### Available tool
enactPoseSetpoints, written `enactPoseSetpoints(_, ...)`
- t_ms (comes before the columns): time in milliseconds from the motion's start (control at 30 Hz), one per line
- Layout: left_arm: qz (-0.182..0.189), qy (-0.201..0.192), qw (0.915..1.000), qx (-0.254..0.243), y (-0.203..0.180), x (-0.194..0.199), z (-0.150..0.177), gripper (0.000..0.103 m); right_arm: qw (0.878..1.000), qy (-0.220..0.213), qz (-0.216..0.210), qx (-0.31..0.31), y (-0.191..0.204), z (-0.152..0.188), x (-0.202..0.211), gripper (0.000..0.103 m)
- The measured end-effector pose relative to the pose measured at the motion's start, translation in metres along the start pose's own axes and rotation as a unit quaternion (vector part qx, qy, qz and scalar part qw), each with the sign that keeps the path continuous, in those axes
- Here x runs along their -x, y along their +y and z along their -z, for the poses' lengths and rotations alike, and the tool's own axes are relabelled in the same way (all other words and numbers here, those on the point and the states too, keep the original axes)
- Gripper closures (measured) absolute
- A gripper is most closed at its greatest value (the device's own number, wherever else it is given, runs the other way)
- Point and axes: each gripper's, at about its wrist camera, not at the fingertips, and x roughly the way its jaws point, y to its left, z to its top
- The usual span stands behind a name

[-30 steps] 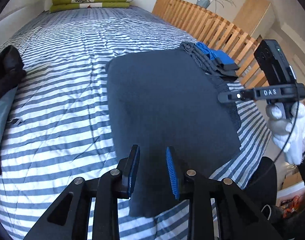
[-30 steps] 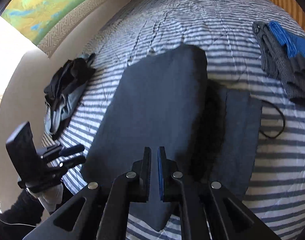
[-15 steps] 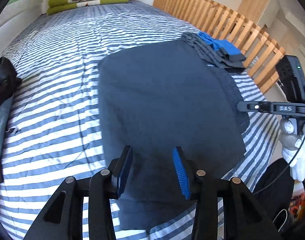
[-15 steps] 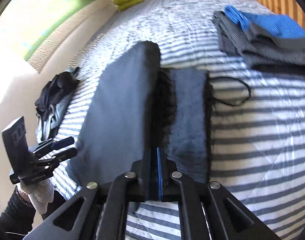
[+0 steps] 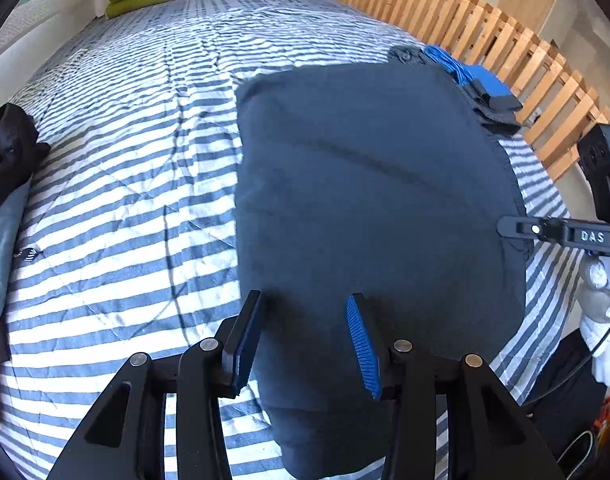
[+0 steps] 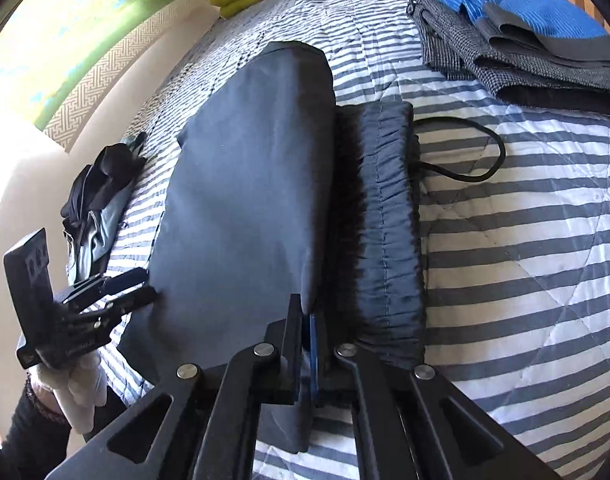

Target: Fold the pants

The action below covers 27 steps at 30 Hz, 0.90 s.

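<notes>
Our right gripper (image 6: 307, 316), low in the centre of the right wrist view, is closing its jaws, and the pads already pinch a raised fold of the dark pants (image 6: 245, 200), which run from there toward the upper centre of that frame on the striped bedspread (image 6: 525, 240). Their gathered waistband (image 6: 389, 220) lies just right of the fold, with a black drawstring (image 6: 465, 152) looping off it. Our left gripper (image 5: 301, 336), bottom centre of the left wrist view, stands spread, with the pants' cloth (image 5: 365, 200) below and between its pads, unpinched. Folded clothes (image 6: 525, 40) sit upper right.
</notes>
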Motion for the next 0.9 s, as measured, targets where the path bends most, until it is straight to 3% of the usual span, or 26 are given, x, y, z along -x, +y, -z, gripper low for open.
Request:
enactPoseSetpoints(133, -0.005, -0.004, 0.9999, 0.014, 0.011, 0.0, -0.003, 0.057, 0.993, -0.071, 0.071, 0.057, 0.034, -0.016, 0.028, 0.091)
enactPoseSetpoints(233, -0.015, -0.014, 0.9995, 0.023, 0.02, -0.002, -0.005, 0.057, 0.988, -0.091, 0.059, 0.109, 0.067, -0.042, 0.033, 0.089)
enactPoseSetpoints(267, -0.011, -0.017, 0.9992, 0.036, 0.026, -0.001, -0.006, 0.057, 0.986, -0.091, 0.054, 0.127, 0.079, -0.055, 0.029, 0.082)
enactPoseSetpoints(300, -0.008, -0.019, 0.9987, 0.046, 0.031, -0.001, -0.007, 0.056, 0.984, -0.082, 0.044, 0.155, 0.095, -0.071, 0.022, 0.075)
enactPoseSetpoints(333, -0.006, -0.019, 0.9982, 0.057, 0.037, -0.002, -0.007, 0.054, 0.982, -0.069, 0.031, 0.176, 0.105, -0.086, 0.015, 0.061)
enactPoseSetpoints(367, -0.001, -0.017, 0.9977, 0.066, 0.043, -0.004, -0.007, 0.054, 0.979, -0.049, 0.022, 0.194, 0.12, -0.104, 0.002, 0.058)
enactPoseSetpoints(467, 0.018, -0.007, 0.9971, 0.074, 0.051, -0.011, 0.002, 0.054, 0.968, 0.004, 0.02, 0.251, 0.16, -0.141, -0.04, 0.058)
enactPoseSetpoints(600, 0.054, -0.002, 0.9958, 0.074, 0.047, -0.018, 0.011, 0.054, 0.941, 0.071, 0.08, 0.32, 0.198, -0.174, -0.117, 0.058)
enactPoseSetpoints(667, 0.071, -0.002, 0.9949, 0.071, 0.045, -0.02, 0.012, 0.054, 0.929, 0.094, 0.105, 0.341, 0.203, -0.181, -0.144, 0.058)
enactPoseSetpoints(800, 0.102, -0.002, 0.9922, 0.071, 0.047, -0.023, 0.013, 0.055, 0.915, 0.168, 0.112, 0.349, 0.203, -0.188, -0.188, 0.058)
enactPoseSetpoints(900, 0.115, -0.001, 0.9907, 0.072, 0.049, -0.024, 0.015, 0.055, 0.901, 0.196, 0.13, 0.365, 0.201, -0.183, -0.2, 0.059)
